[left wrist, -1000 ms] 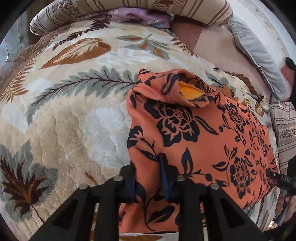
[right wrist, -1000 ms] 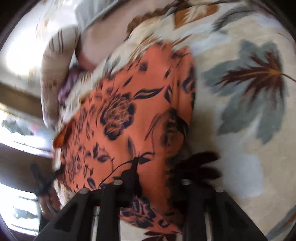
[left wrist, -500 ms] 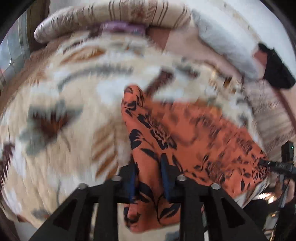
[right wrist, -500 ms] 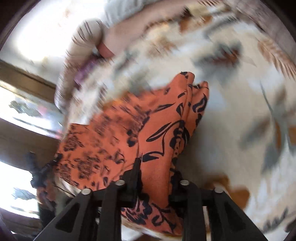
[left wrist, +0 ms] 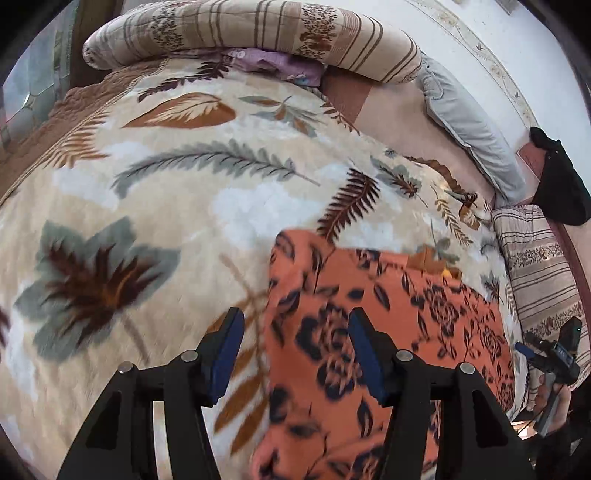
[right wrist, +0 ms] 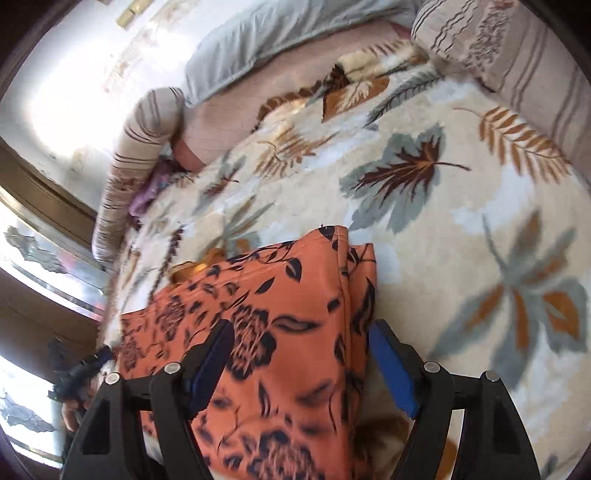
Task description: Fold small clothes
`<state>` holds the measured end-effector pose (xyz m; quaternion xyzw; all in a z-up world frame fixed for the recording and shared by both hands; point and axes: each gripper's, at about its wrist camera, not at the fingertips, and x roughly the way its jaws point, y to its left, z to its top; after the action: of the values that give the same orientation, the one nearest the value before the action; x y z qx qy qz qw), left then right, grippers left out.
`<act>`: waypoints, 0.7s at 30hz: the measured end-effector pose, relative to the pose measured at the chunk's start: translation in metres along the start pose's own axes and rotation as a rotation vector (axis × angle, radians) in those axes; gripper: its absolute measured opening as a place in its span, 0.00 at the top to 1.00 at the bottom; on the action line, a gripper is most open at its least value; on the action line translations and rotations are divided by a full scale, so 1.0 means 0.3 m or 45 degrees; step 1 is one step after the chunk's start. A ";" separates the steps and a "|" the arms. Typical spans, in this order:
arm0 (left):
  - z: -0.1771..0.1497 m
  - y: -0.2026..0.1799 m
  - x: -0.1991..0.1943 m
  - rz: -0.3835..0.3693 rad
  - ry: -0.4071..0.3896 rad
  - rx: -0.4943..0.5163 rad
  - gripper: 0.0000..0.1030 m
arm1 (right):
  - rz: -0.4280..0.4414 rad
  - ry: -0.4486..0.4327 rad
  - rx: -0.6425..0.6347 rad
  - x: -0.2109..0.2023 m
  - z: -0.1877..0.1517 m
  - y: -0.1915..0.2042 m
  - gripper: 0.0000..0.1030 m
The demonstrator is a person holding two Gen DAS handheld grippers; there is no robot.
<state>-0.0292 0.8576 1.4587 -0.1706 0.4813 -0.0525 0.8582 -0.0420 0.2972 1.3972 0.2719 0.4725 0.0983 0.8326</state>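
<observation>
Item: orange floral garment (left wrist: 388, 332), lying folded on the leaf-print blanket (left wrist: 166, 221) covering the bed, near its front edge, with a doubled hem showing along one side. I am holding the left tool (left wrist: 295, 354) above one end of the garment; its jaws have just been opening and are standing apart, nothing pinched between them. I am holding the right tool (right wrist: 301, 363) over the opposite end, likewise released, jaws just opened, cloth beneath but not gripped. Striped bolster (left wrist: 258, 33) and grey pillow (left wrist: 469, 125) are sitting at the far side, well apart. Risk, as I am judging it: the slippery-looking fabric is liable to spring back open, or a pad could be snagging the top layer as I am pulling away, undoing the fold.
</observation>
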 end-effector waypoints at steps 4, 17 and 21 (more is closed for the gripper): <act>0.072 -0.029 0.106 0.056 0.036 0.039 0.43 | -0.050 0.015 -0.004 0.072 -0.002 0.002 0.28; 0.095 -0.057 0.174 0.101 0.069 0.117 0.85 | -0.297 0.075 -0.192 0.228 0.050 0.056 0.90; 0.097 -0.076 0.169 0.126 0.066 0.142 0.95 | -0.337 0.036 -0.273 0.178 0.047 0.119 0.94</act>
<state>0.0241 0.8305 1.4394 -0.0969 0.5074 -0.0411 0.8552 0.0016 0.3444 1.3832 0.1156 0.5028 0.0414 0.8556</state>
